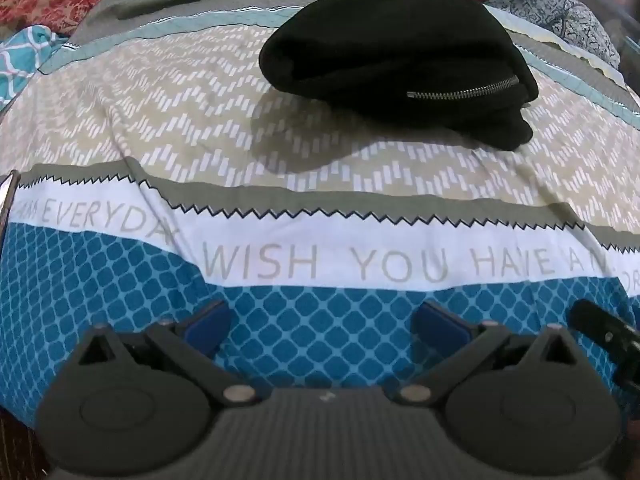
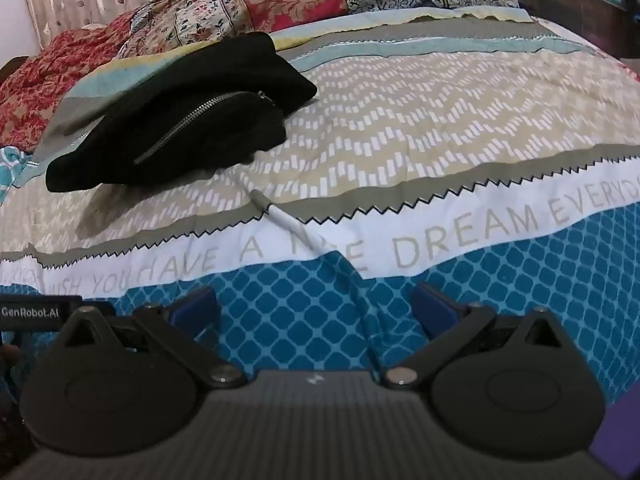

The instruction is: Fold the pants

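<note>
Left wrist view: the left gripper point(image 1: 322, 320) hangs over the blue-lattice band of the bedsheet point(image 1: 320, 264), its 2 blue pads point(image 1: 440, 324) spread wide and holding nothing. The black pants point(image 1: 396, 60) lie well ahead of the claw and slightly to its right, already gathered into a compact folded bundle with a zipper point(image 1: 464, 90) on the near face. The tip of the right gripper shows at the right edge

Right wrist view: the right gripper point(image 2: 314, 308) is likewise spread and empty above the same blue band. The pants point(image 2: 180, 120) sit ahead and to the left of this claw; a pen point(image 2: 286, 216) lies on the sheet between claw and bundle

Risks, as judged: the bundle looks loosely stacked, so a 1-sided pinch could drag the top layer and undo the fold; a low approach from the right claw could snag the sheet or knock the pen; pinching the zipper alone would likely slip
</note>
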{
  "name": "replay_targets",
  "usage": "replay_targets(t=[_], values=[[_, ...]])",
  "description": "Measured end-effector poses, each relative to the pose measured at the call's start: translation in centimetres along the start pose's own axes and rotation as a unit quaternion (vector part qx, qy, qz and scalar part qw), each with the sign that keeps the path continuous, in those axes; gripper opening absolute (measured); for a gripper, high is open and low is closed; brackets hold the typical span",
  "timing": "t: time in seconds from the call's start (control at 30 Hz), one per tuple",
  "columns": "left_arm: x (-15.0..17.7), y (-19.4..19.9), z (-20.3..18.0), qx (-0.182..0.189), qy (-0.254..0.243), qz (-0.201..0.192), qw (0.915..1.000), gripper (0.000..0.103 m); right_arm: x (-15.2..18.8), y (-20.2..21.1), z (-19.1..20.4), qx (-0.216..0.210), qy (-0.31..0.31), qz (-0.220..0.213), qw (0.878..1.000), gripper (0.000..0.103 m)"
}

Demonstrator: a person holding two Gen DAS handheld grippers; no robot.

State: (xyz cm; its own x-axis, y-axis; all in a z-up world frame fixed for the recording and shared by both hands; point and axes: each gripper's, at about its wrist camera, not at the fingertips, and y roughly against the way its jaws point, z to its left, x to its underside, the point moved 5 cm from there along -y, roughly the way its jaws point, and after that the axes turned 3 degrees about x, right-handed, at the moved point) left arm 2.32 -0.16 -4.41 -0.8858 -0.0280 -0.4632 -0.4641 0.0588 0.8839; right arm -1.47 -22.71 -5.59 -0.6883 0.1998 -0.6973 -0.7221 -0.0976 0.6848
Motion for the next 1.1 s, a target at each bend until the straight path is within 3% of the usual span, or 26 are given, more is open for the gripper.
replay_targets(t=[0.1, 0.13, 0.23, 0.3, 0.37, 0.47, 0.53, 0.63, 0.77, 0.8, 0.83, 0.87, 0.97, 1.1], values=[[-0.1, 0.0, -0.4, -0.003, -0.003, -0.006, 1.0000, 0.103, -0.6, 0.0, -0.7, -0.006, -0.030, 0.011, 0.999, 0.103], [-0.1, 0.2, 0.1, 0.014, 0.014, -0.007, 0.9998, 0.103, -0.9, -0.1, -0.1, 0.010, -0.018, 0.012, 1.000, 0.103], [-0.4, 0.6, 0.1, 0.015, 0.007, -0.001, 0.9999, 0.103, -1.2, 1.2, 0.5, 0.014, -0.021, 0.000, 1.000, 0.103], [-0.8, 1.2, 0.7, 0.037, 0.024, 0.001, 0.9990, 0.103, -2.1, 2.1, 0.5, 0.005, -0.019, -0.017, 1.000, 0.103], [-1.1, 1.8, 1.9, 0.068, 0.059, -0.006, 0.9959, 0.103, -3.7, 2.8, 0.8, -0.008, 0.003, -0.032, 0.999, 0.098], [-1.7, 2.6, 3.4, 0.076, 0.089, -0.019, 0.9930, 0.103, -6.3, 1.9, 2.4, -0.032, 0.032, -0.049, 0.998, 0.082], [-2.3, 3.2, 4.2, 0.064, 0.096, -0.035, 0.9927, 0.099, -8.3, 0.7, 3.5, -0.057, 0.050, -0.044, 0.996, 0.071], [-3.2, 4.1, 5.2, 0.065, 0.101, -0.050, 0.9915, 0.090, -11.0, -2.8, 5.2, -0.088, 0.032, -0.030, 0.995, 0.070], [-3.6, 5.1, 6.6, 0.071, 0.110, -0.063, 0.9894, 0.075, -13.3, -8.5, 4.7, -0.072, -0.036, -0.001, 0.997, 0.069], [-3.2, 5.3, 6.9, 0.073, 0.109, -0.066, 0.9891, 0.066, -13.5, -9.7, 5.1, -0.076, -0.048, 0.010, 0.996, 0.061], [-3.0, 5.4, 7.1, 0.075, 0.107, -0.067, 0.9892, 0.059, -13.9, -10.7, 5.1, -0.095, -0.056, 0.028, 0.993, 0.029], [-3.0, 5.5, 7.2, 0.077, 0.105, -0.068, 0.9892, 0.056, -13.5, -10.5, 5.9, -0.100, -0.061, 0.036, 0.992, 0.021], [-3.1, 5.6, 7.4, 0.088, 0.105, -0.072, 0.9879, 0.047, -15.0, -7.2, 6.1, -0.131, -0.059, 0.017, 0.989, 0.015], [-3.3, 5.7, 7.1, 0.095, 0.101, -0.086, 0.9866, 0.046, -20.3, 1.2, 4.1, -0.174, -0.080, -0.087, 0.978, 0.011]])
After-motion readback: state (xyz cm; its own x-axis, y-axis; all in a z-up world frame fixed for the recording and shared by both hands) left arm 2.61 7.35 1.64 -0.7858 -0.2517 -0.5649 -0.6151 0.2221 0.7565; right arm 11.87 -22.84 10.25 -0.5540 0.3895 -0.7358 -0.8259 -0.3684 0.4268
